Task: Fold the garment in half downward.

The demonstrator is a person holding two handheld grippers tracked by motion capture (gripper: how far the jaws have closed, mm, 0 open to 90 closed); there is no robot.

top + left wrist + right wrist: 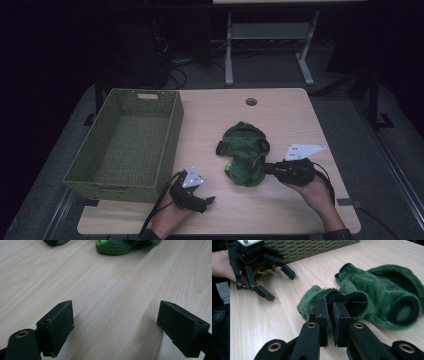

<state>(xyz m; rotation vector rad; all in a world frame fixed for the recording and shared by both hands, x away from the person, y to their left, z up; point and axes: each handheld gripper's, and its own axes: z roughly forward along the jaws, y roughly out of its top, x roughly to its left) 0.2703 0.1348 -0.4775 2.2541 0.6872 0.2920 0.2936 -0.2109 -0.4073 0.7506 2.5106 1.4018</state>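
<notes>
While you look down from the high view, your right gripper (268, 168) sits at four o'clock on the pale wooden table (280, 115), its jaws pinched on the near edge of the fuzzy green plush garment with black cuffs (244, 152), which lies crumpled at the table's centre. Your left gripper (206, 201) rests at seven o'clock, just beside the near corner of the olive woven rectangular basket (127, 142) that takes up the nine o'clock side.

From the left gripper view, your two black pads (58, 326) stand wide apart with bare wood between them; the green plush garment (115, 246) shows at twelve o'clock, well apart from them.

From the right gripper view, your pads (340, 322) are nearly together, clamped on a black cuff of the green plush garment (372, 290), which spreads toward two o'clock. Your left gripper (279, 283) sits at ten o'clock with its jaws spread, just in front of the woven basket (312, 247).
</notes>
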